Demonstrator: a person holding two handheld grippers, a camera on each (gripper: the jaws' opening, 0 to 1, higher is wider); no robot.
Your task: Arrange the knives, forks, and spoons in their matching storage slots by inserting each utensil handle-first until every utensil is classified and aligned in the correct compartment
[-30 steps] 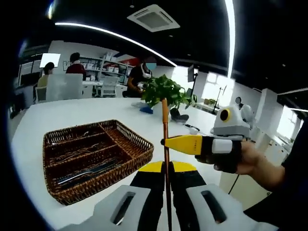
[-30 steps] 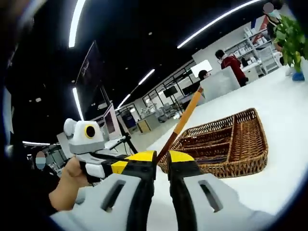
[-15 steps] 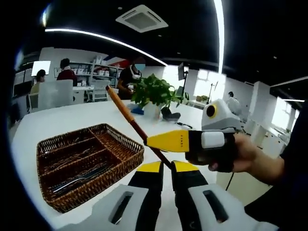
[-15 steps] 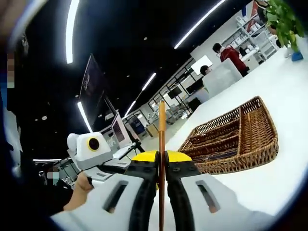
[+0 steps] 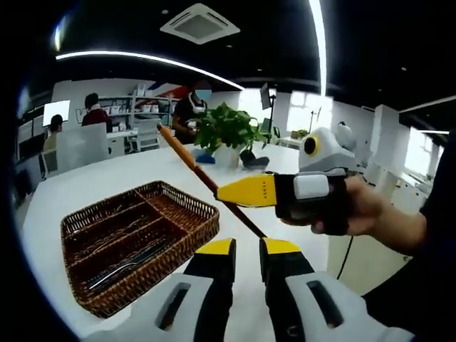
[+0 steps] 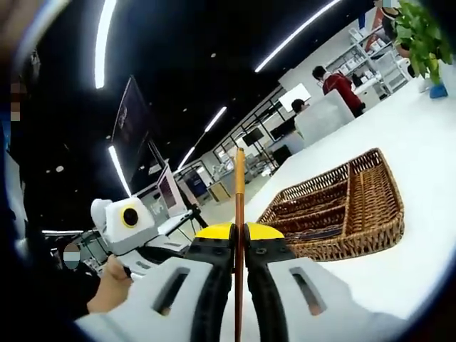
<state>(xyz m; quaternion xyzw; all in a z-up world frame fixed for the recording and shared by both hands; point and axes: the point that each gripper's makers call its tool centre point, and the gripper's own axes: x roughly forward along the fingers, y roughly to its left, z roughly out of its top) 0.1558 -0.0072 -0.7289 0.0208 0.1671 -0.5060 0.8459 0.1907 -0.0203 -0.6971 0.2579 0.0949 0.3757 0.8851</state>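
We find the right gripper (image 6: 239, 239) with its fingers clenched on a wooden-handled utensil (image 6: 239, 206), the handle pointing to 12 o'clock in the right gripper view. The left gripper (image 5: 246, 249) stands released, fingers apart, holding nothing. The wicker tray (image 5: 182, 246) rests on the white surface (image 5: 107, 178) at 9 o'clock, cutlery in its slots.

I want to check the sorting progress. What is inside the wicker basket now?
The wicker basket has three long compartments. A metal utensil, kind unclear, lies in the nearest one; faint metal glints show in the others. The walls hide parts of the bottoms.
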